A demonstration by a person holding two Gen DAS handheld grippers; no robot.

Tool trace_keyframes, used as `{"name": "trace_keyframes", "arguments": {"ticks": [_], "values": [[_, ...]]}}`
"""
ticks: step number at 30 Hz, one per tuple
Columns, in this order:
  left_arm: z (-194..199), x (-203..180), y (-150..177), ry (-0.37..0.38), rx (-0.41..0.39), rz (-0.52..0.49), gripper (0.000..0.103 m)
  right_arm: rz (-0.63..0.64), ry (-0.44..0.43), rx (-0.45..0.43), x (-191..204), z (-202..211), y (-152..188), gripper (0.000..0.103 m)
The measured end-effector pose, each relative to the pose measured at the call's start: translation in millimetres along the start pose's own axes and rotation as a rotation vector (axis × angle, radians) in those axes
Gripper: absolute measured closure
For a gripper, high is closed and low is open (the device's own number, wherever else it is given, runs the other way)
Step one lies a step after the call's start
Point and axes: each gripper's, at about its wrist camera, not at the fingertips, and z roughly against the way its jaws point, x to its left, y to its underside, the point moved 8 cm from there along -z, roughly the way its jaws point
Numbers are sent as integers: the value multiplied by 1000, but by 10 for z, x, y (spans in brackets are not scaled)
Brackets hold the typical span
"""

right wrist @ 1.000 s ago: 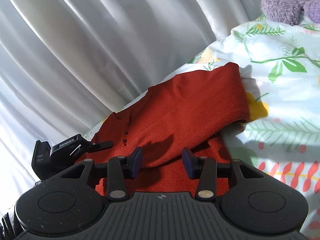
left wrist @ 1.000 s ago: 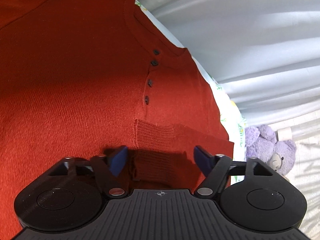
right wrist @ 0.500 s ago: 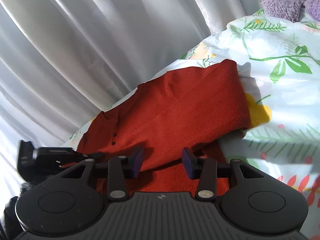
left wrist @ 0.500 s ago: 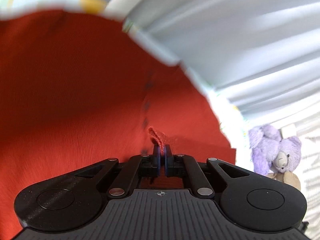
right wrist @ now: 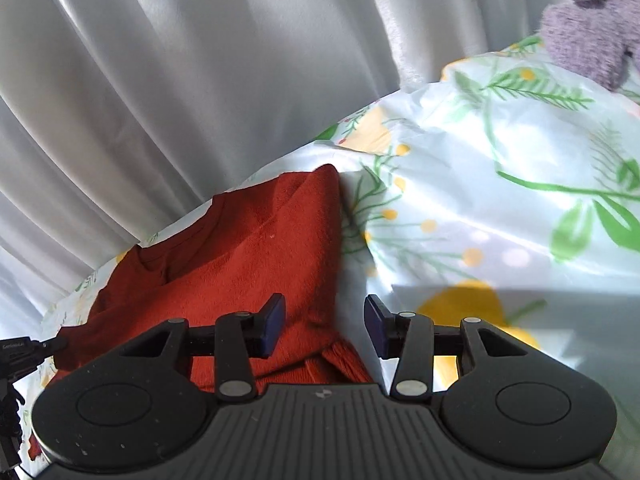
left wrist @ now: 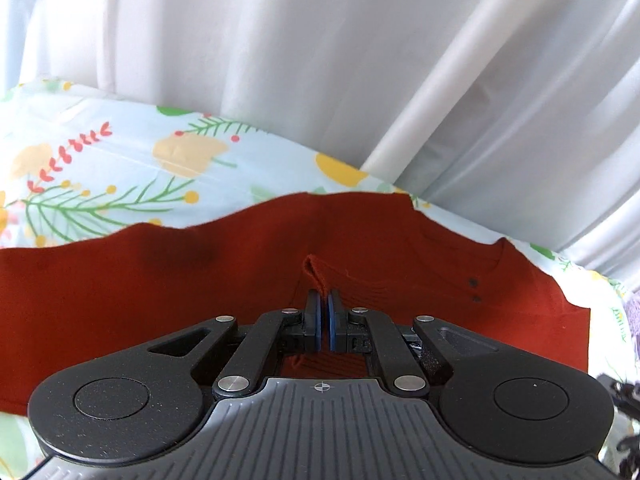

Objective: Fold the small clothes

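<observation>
A small rust-red knit sweater (left wrist: 168,280) with dark buttons lies on a floral bed sheet (left wrist: 120,168). My left gripper (left wrist: 324,316) is shut on the ribbed sleeve cuff (left wrist: 316,276) of the sweater, which sticks up between the blue pads. In the right wrist view the sweater (right wrist: 240,256) lies partly folded, one sleeve laid over the body. My right gripper (right wrist: 325,326) is open and empty, its fingers astride the sweater's right edge near the ribbed hem (right wrist: 344,364).
White curtains (left wrist: 320,60) hang behind the bed. A purple plush bear (right wrist: 592,28) sits at the far right of the sheet (right wrist: 500,200). The left gripper's black body (right wrist: 24,354) shows at the left edge of the right wrist view.
My left gripper closed on the sleeve cuff and lifted, so its view swung up to the curtain and sheet. My right gripper moved right towards the sweater's edge and opened wider.
</observation>
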Motion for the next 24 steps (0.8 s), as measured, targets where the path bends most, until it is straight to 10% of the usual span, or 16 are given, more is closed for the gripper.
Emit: {"name": "trace_keyframes", "arguments": {"ticks": [6, 10, 18, 24], "values": [[27, -101, -78, -9, -48, -67, 98, 83, 70, 25, 99, -494, -160, 56], [108, -265, -210, -22, -131, -145, 98, 162, 60, -2, 250, -585, -246, 96], [-315, -295, 32, -141, -66, -246, 98, 146, 184, -90, 119, -557, -334, 90], [-351, -170, 69, -154, -53, -187, 100, -125, -81, -47, 91, -31, -56, 80]]}}
